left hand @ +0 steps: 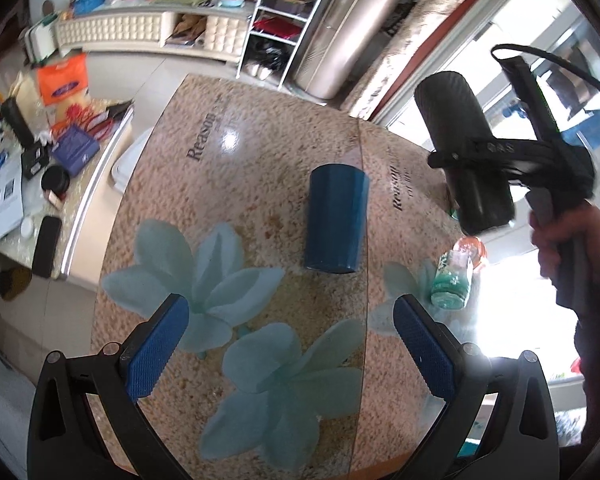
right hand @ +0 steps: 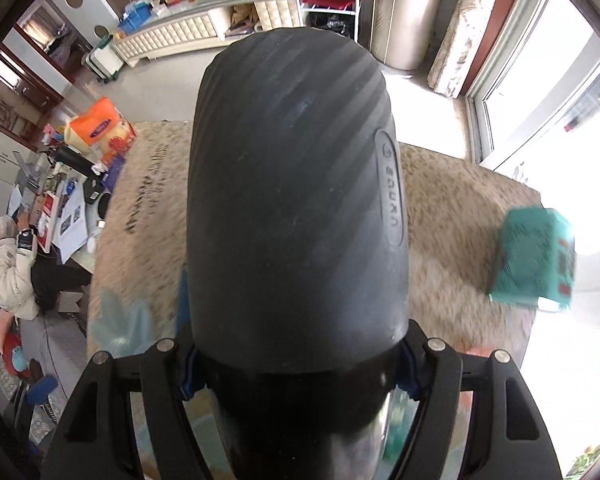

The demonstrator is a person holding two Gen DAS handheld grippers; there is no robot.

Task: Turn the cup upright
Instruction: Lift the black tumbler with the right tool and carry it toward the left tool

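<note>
A dark blue cup (left hand: 335, 218) lies on its side on the glass table (left hand: 228, 184), in the middle of the left wrist view. My left gripper (left hand: 288, 348) is open and empty, a little short of that cup. My right gripper (right hand: 296, 364) is shut on a black ribbed tumbler (right hand: 296, 200), which fills the right wrist view. In the left wrist view the same tumbler (left hand: 462, 152) is held in the air above the table's right side, tilted.
A teal packet (left hand: 454, 276) lies near the table's right edge, also in the right wrist view (right hand: 534, 256). A cluttered side table (left hand: 40, 168) stands left. A white rack (left hand: 284, 20) and cabinet stand behind. A seated person (right hand: 4, 264) is at the far left.
</note>
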